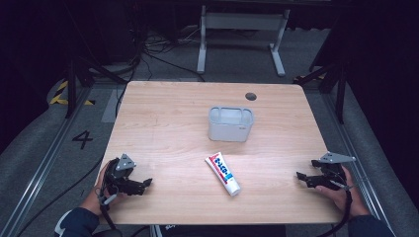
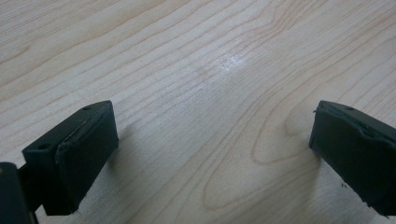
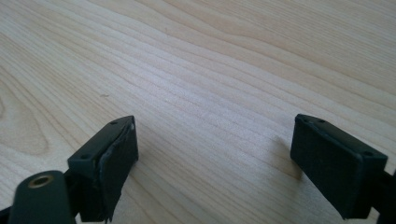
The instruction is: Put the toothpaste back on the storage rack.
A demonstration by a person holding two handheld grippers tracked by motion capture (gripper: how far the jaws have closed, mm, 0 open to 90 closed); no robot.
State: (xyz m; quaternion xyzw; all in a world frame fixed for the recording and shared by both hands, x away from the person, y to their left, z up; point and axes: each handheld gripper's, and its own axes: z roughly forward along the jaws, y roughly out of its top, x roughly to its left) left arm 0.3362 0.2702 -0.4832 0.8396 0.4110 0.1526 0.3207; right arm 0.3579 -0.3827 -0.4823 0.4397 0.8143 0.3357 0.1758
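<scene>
A white toothpaste tube [image 1: 223, 173] with blue and red print lies flat near the table's front middle, its cap toward the front right. Behind it stands a small pale grey open box [image 1: 230, 124]. My left gripper [image 1: 146, 183] rests on the table [image 1: 163, 123] at the front left, held by a hand, its tips toward the tube. Its jaws stand wide apart over bare wood [image 2: 210, 121], with nothing between them. My right gripper [image 1: 300, 175] rests at the front right edge, pointing left. Its jaws are also open over bare wood [image 3: 215, 112].
A dark round hole [image 1: 251, 96] sits in the tabletop at the back right. Beyond the table are a white desk frame [image 1: 242, 34], cables on the grey floor and dark stands at both sides.
</scene>
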